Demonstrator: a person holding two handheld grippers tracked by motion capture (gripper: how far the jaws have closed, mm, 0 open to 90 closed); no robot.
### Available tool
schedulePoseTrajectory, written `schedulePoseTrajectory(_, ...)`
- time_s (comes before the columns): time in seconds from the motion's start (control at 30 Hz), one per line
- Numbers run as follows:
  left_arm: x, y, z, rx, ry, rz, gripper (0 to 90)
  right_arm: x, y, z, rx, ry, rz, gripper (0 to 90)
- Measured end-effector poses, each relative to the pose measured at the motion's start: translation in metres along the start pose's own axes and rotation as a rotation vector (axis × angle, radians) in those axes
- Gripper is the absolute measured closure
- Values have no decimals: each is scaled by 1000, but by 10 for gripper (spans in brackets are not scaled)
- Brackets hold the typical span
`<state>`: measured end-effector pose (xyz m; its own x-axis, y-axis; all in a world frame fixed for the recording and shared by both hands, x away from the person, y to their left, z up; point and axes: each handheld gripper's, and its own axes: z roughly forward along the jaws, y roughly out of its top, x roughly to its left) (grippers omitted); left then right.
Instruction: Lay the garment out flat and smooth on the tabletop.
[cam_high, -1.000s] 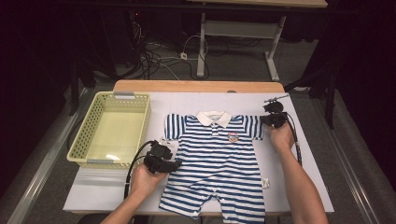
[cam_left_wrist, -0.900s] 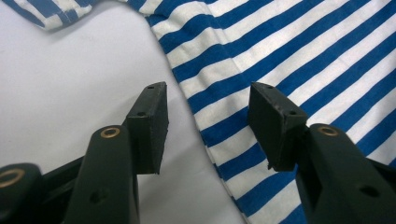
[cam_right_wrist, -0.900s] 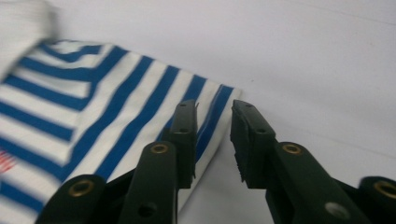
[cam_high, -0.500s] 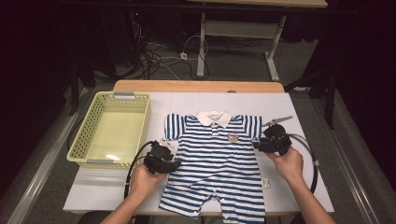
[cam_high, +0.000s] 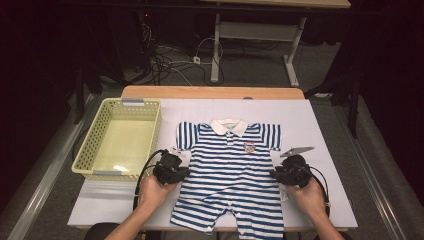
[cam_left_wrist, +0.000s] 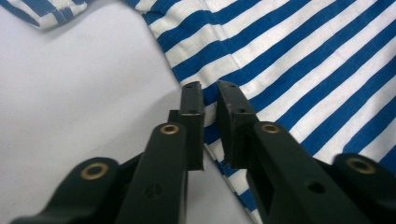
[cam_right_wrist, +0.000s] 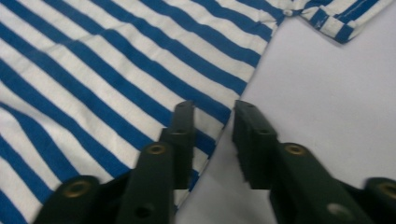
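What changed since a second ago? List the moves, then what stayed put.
The right gripper came down from the romper's right sleeve to its right side edge; its jaws, just closing, straddle that edge with a gap left. The left gripper kept its place at the left side edge, and its jaws have just closed to a narrow gap over the hem. The romper lies flat as before, and the yellow basket is unmoved.

High view overhead; gripper views close; all share striped romper (cam_high: 231, 175).
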<state>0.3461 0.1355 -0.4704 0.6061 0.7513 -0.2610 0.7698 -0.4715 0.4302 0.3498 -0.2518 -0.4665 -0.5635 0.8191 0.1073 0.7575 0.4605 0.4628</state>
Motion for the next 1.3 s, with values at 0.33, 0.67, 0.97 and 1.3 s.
schedulePoseTrajectory(0.33,0,-1,-2,6,-20,-24,848,-9,1,0,-7,-27,-31,894)
schedulePoseTrajectory(0.67,1,-4,-6,7,-30,-37,849,-12,4,3,-15,-41,-39,887)
schedulePoseTrajectory(0.97,1,-7,-11,-43,-5,-37,833,-6,-1,-1,-34,-39,-40,815)
schedulePoseTrajectory(1.3,-53,-18,-35,-130,-103,119,672,22,-13,-19,-99,31,-28,665)
